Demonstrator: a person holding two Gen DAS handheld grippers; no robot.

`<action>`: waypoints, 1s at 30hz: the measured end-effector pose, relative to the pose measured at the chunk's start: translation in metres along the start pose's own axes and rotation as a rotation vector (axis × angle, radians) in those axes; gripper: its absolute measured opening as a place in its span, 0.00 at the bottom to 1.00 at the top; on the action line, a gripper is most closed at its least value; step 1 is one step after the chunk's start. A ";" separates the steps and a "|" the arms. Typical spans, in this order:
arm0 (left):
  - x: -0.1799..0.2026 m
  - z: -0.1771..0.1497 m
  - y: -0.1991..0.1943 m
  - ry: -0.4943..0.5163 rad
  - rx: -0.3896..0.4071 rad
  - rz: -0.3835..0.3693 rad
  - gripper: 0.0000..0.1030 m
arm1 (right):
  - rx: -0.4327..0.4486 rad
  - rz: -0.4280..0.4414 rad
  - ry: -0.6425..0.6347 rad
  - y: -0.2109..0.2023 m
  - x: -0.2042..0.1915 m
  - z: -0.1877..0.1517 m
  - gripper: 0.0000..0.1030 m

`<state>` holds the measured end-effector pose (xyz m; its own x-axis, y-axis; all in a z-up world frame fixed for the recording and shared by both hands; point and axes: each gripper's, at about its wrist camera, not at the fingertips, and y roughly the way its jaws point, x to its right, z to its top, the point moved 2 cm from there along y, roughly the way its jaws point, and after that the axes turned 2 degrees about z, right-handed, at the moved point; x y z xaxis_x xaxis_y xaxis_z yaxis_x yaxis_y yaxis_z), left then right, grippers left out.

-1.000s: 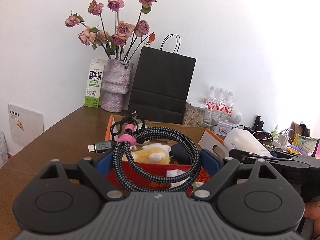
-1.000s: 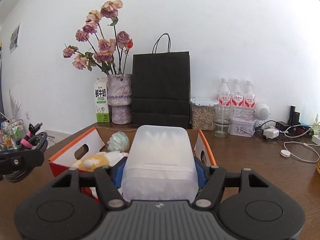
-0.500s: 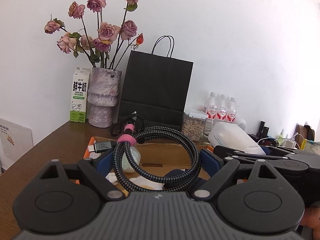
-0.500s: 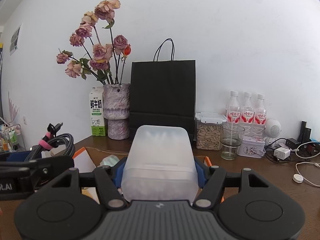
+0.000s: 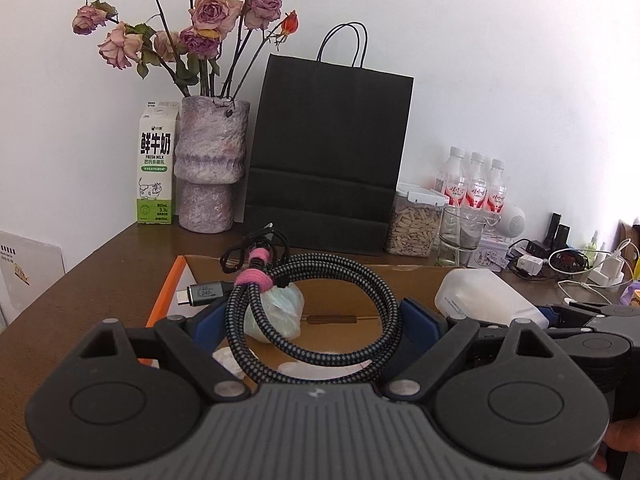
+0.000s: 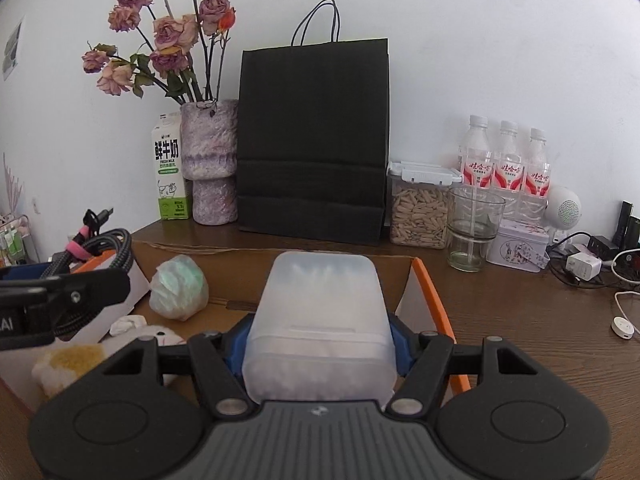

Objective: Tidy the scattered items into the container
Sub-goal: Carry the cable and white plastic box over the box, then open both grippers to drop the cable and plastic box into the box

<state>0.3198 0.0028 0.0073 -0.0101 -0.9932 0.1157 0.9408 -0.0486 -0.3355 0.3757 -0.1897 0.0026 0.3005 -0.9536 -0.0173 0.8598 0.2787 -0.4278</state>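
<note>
left gripper (image 5: 312, 320) clamping cable (image 5: 316, 312), frame centre over box (image 5: 400, 276) | right gripper (image 6: 318, 344) gripping tub (image 6: 320, 320), lower centre | wad (image 6: 180, 294), plush (image 6: 80, 360) lying inside | both pending drop

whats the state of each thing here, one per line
left hand-held gripper: shut on coiled cable
coiled cable: bundled with pink strap, held over box
right hand-held gripper: shut on frosted plastic case
frosted plastic case: closed, held over box
cardboard box: open
seed jar: lid on
glass cup: upright
</note>
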 end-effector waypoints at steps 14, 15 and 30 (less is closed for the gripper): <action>0.003 -0.006 0.000 0.045 0.023 0.075 1.00 | 0.037 -0.027 -0.045 -0.017 -0.008 -0.005 0.94; 0.003 -0.007 -0.001 0.041 0.019 0.075 1.00 | 0.035 -0.023 -0.045 -0.018 -0.009 -0.005 0.95; 0.000 -0.009 -0.007 0.027 0.021 0.082 1.00 | 0.048 -0.004 -0.078 -0.030 -0.021 -0.006 0.98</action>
<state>0.3106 0.0024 0.0010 0.0581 -0.9963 0.0635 0.9457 0.0345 -0.3232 0.3411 -0.1789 0.0102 0.3266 -0.9436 0.0552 0.8793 0.2819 -0.3839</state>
